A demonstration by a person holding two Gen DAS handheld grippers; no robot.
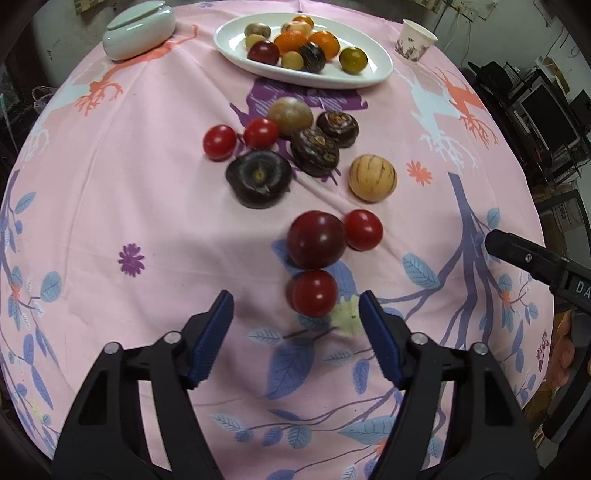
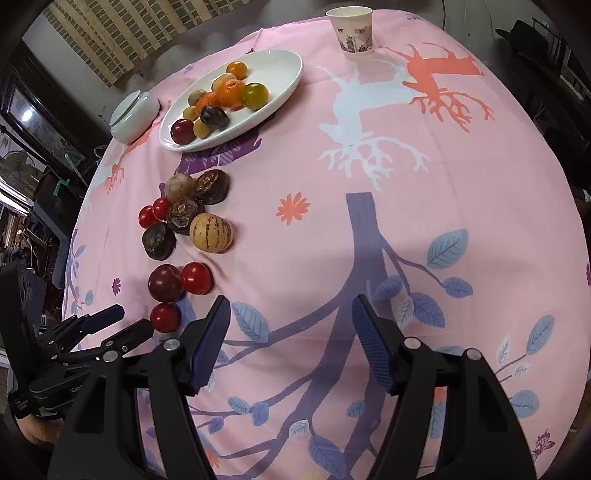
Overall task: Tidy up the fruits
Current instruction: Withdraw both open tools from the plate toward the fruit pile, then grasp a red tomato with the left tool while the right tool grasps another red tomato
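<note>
Over a round table under a pink cloth [image 1: 147, 221], our left gripper [image 1: 295, 314] hangs with its blue pads apart and nothing between them; the nearest cherry tomato [image 1: 314, 292] sits just beyond the fingertips, untouched. Our right gripper [image 2: 291, 314] is likewise spread over bare cloth, grasping nothing.

Only the left view shows the right gripper's black finger [image 1: 524, 256] poking in from the edge. Only the right view shows the whole left gripper [image 2: 110, 325] from the side, beside that same tomato [image 2: 165, 317], and the brick wall [image 2: 122, 33] behind the table.

The loose fruit lies in a line on the cloth between us and the white plate [image 1: 369, 70]. We count five glossy red cherry tomatoes, one larger dark red plum [image 1: 317, 239] touching two of them, three flattened dark brown fruits [image 1: 258, 179], one cream melon [image 1: 373, 178] with purple stripes and one tan round fruit [image 1: 290, 115].

On the plate lie about ten pieces: two oranges, a dark red plum, a green-yellow fruit, a dark brown one and several small pale ones.

A lidded white jar [image 1: 138, 29] and a paper cup [image 1: 415, 40] flank the plate.
</note>
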